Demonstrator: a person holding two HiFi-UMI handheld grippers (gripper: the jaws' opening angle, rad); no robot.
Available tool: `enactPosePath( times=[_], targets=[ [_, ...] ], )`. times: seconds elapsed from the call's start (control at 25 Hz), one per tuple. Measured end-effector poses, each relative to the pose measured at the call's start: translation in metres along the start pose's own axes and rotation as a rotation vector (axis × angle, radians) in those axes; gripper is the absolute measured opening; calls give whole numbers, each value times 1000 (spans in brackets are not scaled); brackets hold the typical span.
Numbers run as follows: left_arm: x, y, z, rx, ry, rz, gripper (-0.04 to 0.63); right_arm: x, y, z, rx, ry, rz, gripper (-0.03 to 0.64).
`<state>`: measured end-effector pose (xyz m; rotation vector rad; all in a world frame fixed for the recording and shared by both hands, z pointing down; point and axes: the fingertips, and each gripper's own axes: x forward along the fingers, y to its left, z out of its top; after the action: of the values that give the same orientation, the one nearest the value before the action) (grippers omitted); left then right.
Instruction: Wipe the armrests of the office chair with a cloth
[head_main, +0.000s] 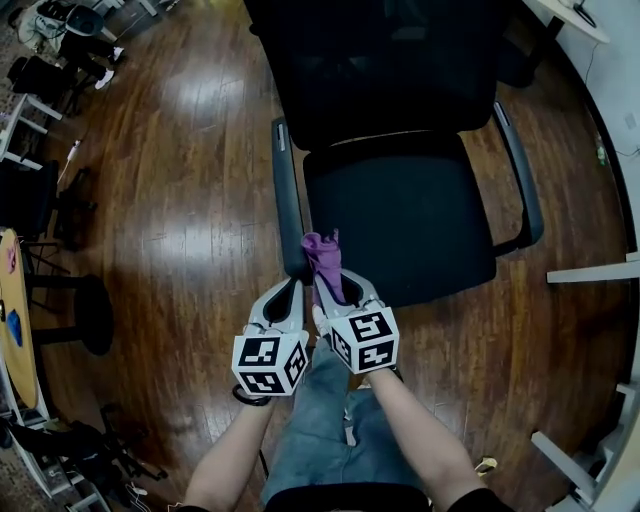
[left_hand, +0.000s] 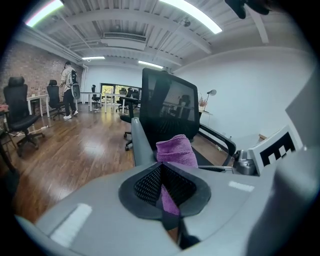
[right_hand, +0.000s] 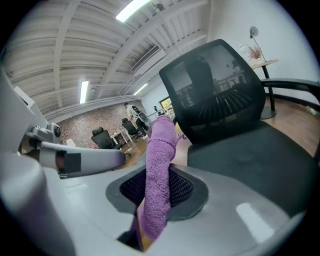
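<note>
**Left tool (head_main: 293, 280) and right tool (head_main: 335, 287) both pinch the cloth (head_main: 322, 255)**

Beyond stands the office chair (head_main: 400, 220). The cloth rises just beside the near end of its left armrest (head_main: 287, 190). Soft, light, limp: probably best held bunched, low.

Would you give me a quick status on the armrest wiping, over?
Left gripper and right gripper both shut on the cloth. Cloth at front tip of the armrest on the left. Nothing in the way.

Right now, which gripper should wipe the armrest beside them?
Right: the right gripper is shut on the purple cloth, which stands at the front end of the armrest. The left gripper rests beside it.
</note>
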<state>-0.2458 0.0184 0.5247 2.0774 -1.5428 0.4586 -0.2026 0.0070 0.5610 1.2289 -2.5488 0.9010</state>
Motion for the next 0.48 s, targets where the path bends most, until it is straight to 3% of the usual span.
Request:
enactPosePath(
  times=[0.48],
  targets=[
    [32,55,59,-48,-35,15,5,51,-11,59,-99,54,-22,74]
  ],
)
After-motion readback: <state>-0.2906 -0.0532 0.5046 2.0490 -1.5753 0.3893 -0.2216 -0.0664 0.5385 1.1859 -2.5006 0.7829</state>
